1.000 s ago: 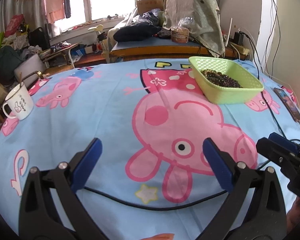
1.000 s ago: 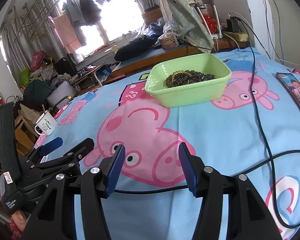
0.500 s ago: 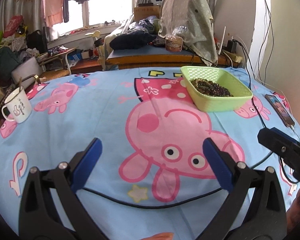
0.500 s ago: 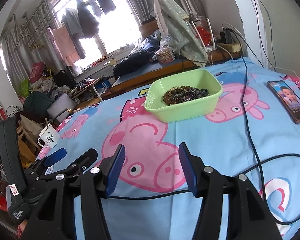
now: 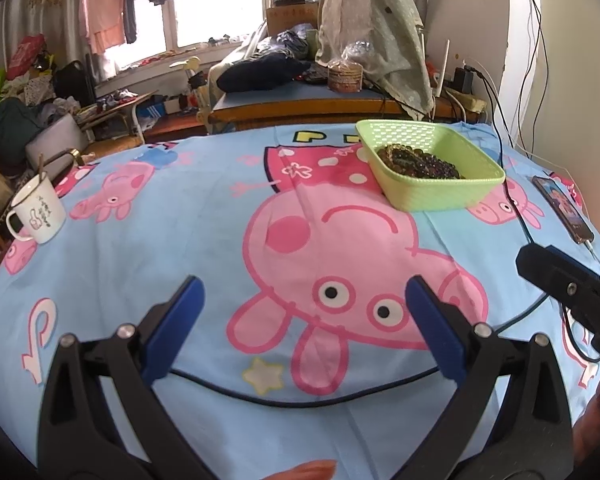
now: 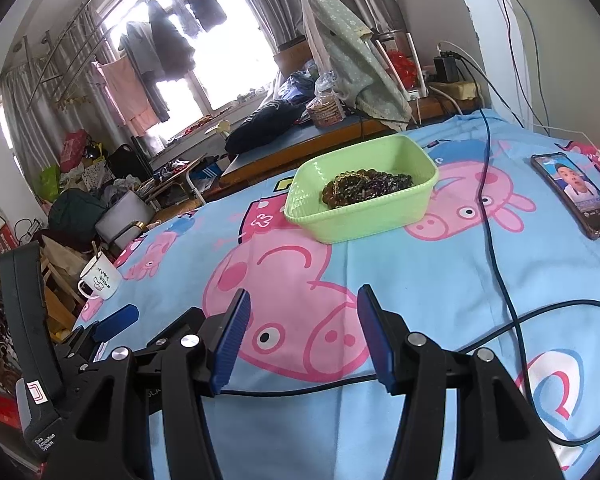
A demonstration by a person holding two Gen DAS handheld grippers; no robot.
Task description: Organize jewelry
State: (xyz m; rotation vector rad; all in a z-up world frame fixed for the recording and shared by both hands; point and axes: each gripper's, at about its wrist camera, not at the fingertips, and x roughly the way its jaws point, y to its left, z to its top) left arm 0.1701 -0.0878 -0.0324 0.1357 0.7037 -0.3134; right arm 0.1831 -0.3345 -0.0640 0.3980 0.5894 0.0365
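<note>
A light green plastic basket (image 5: 444, 194) stands on the far right of the blue cartoon-pig cloth; it also shows in the right wrist view (image 6: 376, 216). A heap of dark bead bracelets (image 5: 418, 160) lies inside it, seen too in the right wrist view (image 6: 366, 186). My left gripper (image 5: 302, 298) is open and empty, low over the near part of the cloth, well short of the basket. My right gripper (image 6: 302, 314) is open and empty, also near the front edge, to the right of the left one.
A white mug (image 5: 36, 212) stands at the far left of the cloth. A phone (image 6: 576, 194) lies at the right edge, plugged into a cable. A black cable (image 6: 496, 248) runs across the cloth in front of both grippers. A cluttered desk stands behind.
Both grippers have drawn back and risen a little, so the basket looks farther off. Both stay open and empty. Nothing on the cloth has moved.
</note>
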